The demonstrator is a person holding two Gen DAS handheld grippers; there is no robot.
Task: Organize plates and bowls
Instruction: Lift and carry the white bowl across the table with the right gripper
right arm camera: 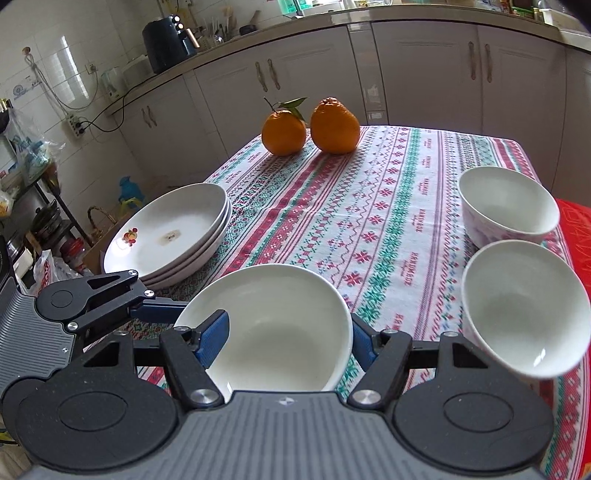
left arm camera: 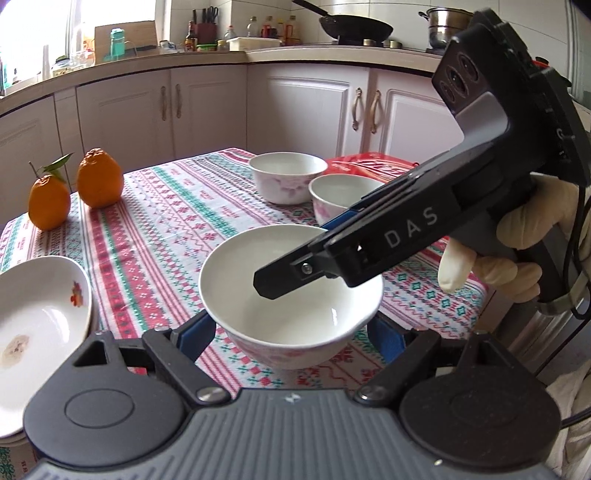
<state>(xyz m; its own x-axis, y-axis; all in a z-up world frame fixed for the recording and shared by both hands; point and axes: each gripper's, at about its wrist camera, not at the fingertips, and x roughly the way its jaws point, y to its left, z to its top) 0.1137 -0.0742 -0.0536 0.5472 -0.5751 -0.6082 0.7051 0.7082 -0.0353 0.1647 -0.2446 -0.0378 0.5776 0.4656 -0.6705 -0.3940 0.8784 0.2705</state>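
Both grippers clamp one bowl point(right arm camera: 273, 325) at lower centre: the right gripper point(right arm camera: 288, 339) pinching its rim, the left gripper point(left arm camera: 291, 332) its sides; two more bowls point(right arm camera: 517, 258) wait at right (plates point(right arm camera: 166, 236) stacked left).

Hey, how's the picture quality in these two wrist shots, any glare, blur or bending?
Left wrist view: the window is blown out white, fisheye curves the counter edge, and the held bowl stays sharp. Right wrist view: softer, cooler light, small glints on the plate stack, dark vignette in the corners, no motion blur.
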